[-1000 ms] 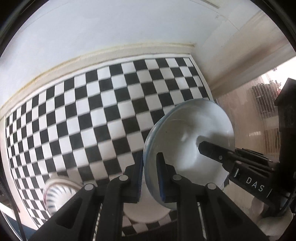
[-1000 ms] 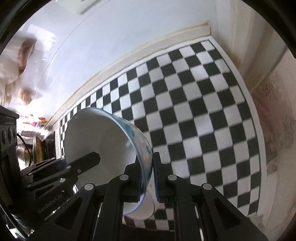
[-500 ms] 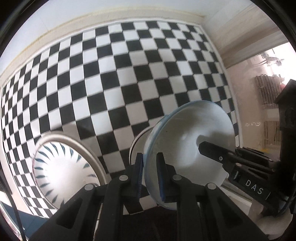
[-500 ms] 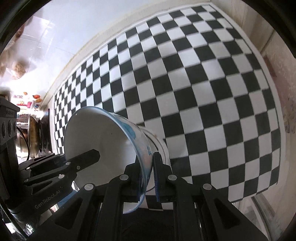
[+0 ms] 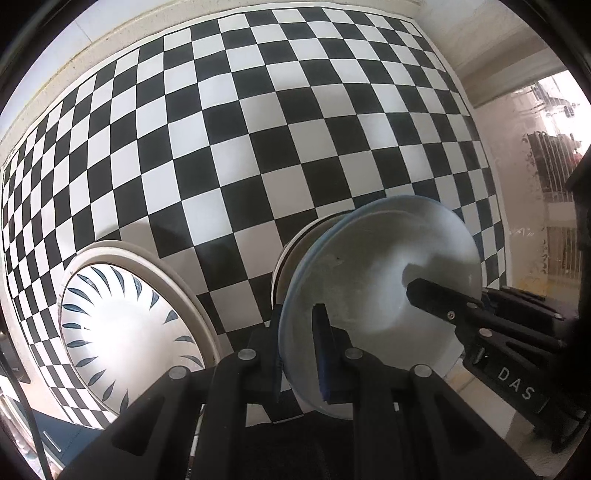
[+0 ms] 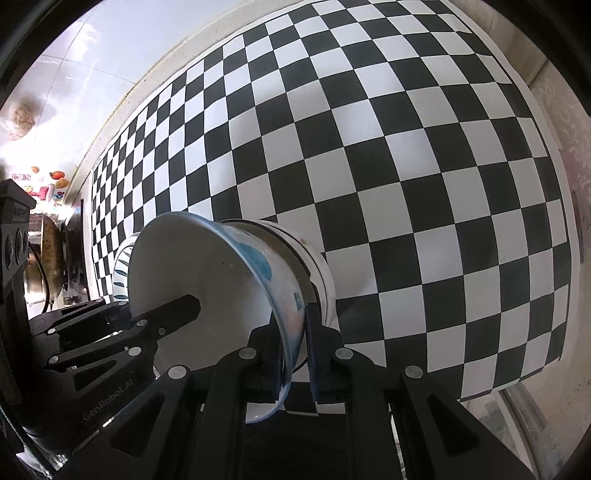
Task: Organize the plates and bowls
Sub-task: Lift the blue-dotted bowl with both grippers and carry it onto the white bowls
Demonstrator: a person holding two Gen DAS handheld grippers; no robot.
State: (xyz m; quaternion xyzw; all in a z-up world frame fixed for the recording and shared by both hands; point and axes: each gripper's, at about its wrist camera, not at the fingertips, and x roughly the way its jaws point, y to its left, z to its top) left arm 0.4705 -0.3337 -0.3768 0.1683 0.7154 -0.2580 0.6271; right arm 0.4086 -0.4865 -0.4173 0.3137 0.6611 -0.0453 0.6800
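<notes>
Lower now vs a sec ago: we've brought the blue-rimmed bowl [image 5: 384, 295] down twd the checkered mat [image 5: 258, 129], and the patterned plate [image 5: 125, 328] has come into fuller view at left. Both grippers pinch opposite sides of the bowl's rim, left gripper [image 5: 297, 350] & right gripper [image 6: 295, 350], so it stays level over the white bowl [image 6: 317, 269] beneath, prob. for nesting.

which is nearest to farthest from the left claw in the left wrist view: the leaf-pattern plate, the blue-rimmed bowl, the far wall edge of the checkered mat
1. blue-rimmed bowl: clamped at its rim in the left claw.
2. leaf-pattern plate: lying on the mat, to the left.
3. far wall edge of the checkered mat: top of the view, well beyond both.
</notes>
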